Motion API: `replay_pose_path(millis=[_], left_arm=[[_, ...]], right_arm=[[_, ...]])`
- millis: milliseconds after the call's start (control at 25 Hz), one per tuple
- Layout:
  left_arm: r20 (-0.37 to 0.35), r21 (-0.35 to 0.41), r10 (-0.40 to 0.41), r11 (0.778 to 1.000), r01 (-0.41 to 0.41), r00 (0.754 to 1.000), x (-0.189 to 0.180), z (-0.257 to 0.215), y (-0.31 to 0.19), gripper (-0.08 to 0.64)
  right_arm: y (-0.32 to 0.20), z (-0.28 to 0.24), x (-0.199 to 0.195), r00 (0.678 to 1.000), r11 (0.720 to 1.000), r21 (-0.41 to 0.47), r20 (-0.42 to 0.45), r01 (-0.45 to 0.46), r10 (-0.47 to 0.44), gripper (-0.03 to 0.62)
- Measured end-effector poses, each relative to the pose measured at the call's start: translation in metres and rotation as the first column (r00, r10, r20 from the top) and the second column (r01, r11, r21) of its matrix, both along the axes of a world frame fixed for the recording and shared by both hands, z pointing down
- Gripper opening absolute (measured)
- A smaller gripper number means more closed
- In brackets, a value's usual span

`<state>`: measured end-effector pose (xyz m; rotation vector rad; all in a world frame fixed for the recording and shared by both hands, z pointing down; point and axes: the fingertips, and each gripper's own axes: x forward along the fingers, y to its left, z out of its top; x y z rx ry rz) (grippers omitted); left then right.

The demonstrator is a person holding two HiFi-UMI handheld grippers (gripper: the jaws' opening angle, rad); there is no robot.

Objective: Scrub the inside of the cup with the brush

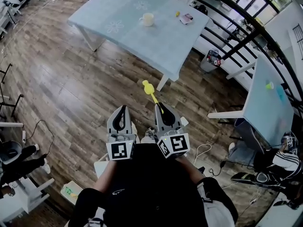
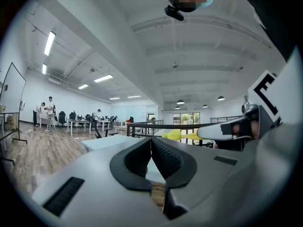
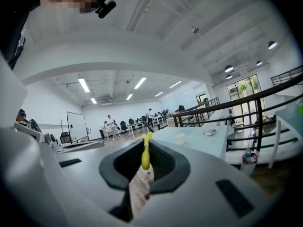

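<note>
Cup [image 1: 147,19] stands far ahead on the pale surface [image 1: 118,37], well apart from both claws, with open floor [image 1: 71,89] between. Right claw [image 1: 161,109] is clamped on the brush [image 1: 150,91]: handle pinched between the pads, yellow head sticking out forward, long axis aimed roughly at the cup. Left claw [image 1: 124,109] is closed tight on nothing, just beside the right one. In the right gripper view the cup sits a touch right of the brush line. Neither claw looks clearly nearer. My read is that closing the gap to the surface comes first, then the left claw steadies the cup while the brush goes in.
</note>
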<state>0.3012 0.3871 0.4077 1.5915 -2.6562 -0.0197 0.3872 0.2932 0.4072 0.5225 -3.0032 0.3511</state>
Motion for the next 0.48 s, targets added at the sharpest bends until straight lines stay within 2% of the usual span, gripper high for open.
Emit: replay_pose_path(millis=[160,480], left_arm=[[-0.023,-0.012,-0.008,1.000,0.008,1.000,-0.017,0.005,-0.005,0.014],[-0.009,0.024,0.065,0.998,-0.065,0.998,-0.055,-0.003,-0.045,0.014]], right_arm=[[-0.005,0.001,-0.015,1.000,1.000,0.008,-0.007,0.001,-0.001,0.038],[-0.035,-0.005,-0.050,0.998,0.998,0.017,-0.022,-0.055,0.056,0.038]])
